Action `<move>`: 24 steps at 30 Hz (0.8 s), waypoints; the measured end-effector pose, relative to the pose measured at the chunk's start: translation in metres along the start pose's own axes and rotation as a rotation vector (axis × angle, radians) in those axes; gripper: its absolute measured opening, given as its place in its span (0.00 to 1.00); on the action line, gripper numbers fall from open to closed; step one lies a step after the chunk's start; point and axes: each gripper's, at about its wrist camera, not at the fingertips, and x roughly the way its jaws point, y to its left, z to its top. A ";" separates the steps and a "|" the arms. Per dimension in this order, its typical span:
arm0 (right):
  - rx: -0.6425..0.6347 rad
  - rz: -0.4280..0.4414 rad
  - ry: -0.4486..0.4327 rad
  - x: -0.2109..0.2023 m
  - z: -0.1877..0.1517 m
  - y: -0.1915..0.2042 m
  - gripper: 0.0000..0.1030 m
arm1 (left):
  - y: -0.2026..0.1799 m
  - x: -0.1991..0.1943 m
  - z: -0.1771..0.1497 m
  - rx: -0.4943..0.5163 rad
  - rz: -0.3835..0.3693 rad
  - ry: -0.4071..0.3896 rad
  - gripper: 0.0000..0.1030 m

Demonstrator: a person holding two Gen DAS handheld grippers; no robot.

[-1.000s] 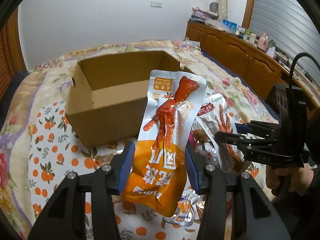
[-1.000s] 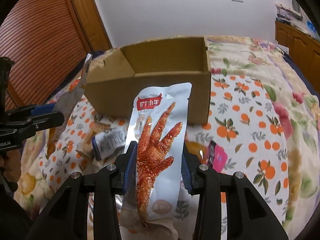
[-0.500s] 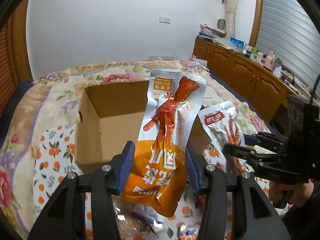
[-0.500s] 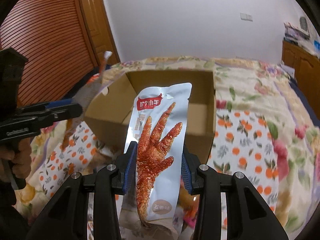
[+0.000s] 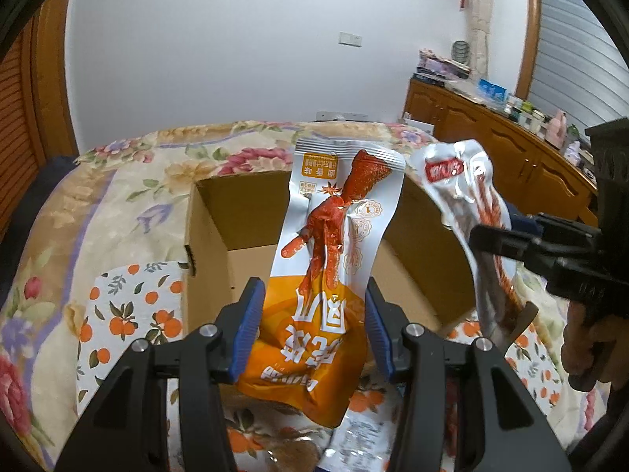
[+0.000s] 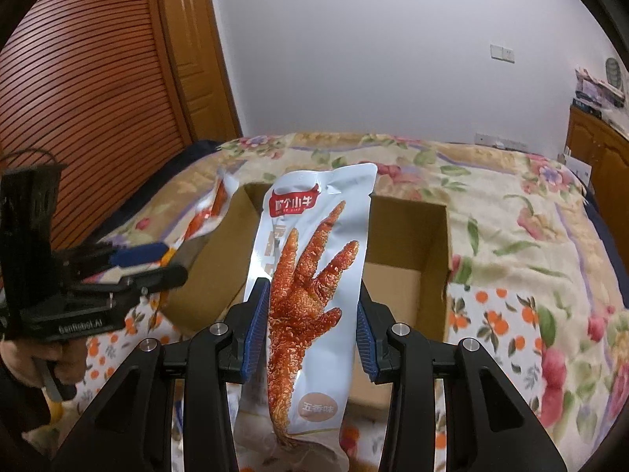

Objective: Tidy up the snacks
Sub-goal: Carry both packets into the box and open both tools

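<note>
Above the bed [image 5: 118,204], over the open cardboard box [image 5: 243,216], the left hand-held gripper [image 5: 310,330] pinches an orange snack pouch [image 5: 334,259] by its lower half, long axis upright, top edge pointing up and away, print upside down. Beside it, the right hand-held gripper [image 6: 310,330] pinches a pale chicken-foot pouch [image 6: 314,275], likewise standing upright above the box [image 6: 409,259].

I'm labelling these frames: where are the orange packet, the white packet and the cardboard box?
orange packet [image 5: 314,338]: left wrist view, its orange lower half.
white packet [image 6: 310,295]: right wrist view, the printed chicken foot.
cardboard box [image 6: 409,283]: right wrist view, inside floor.
</note>
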 end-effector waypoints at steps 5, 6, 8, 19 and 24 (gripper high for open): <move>0.034 -0.012 0.000 0.028 0.014 -0.011 0.39 | 0.016 0.014 0.010 -0.046 0.004 -0.009 0.48; 0.042 -0.012 0.003 0.034 0.014 -0.012 0.39 | 0.018 0.015 0.012 -0.051 0.004 -0.014 0.48; 0.054 -0.009 0.021 0.046 0.015 -0.016 0.39 | 0.022 0.021 0.015 -0.061 -0.002 -0.013 0.48; 0.086 -0.042 0.116 0.088 -0.010 -0.025 0.19 | 0.023 0.052 0.001 -0.072 0.027 0.095 0.51; 0.098 -0.029 0.103 0.074 -0.015 -0.026 0.19 | 0.021 0.051 -0.001 -0.079 0.032 0.111 0.54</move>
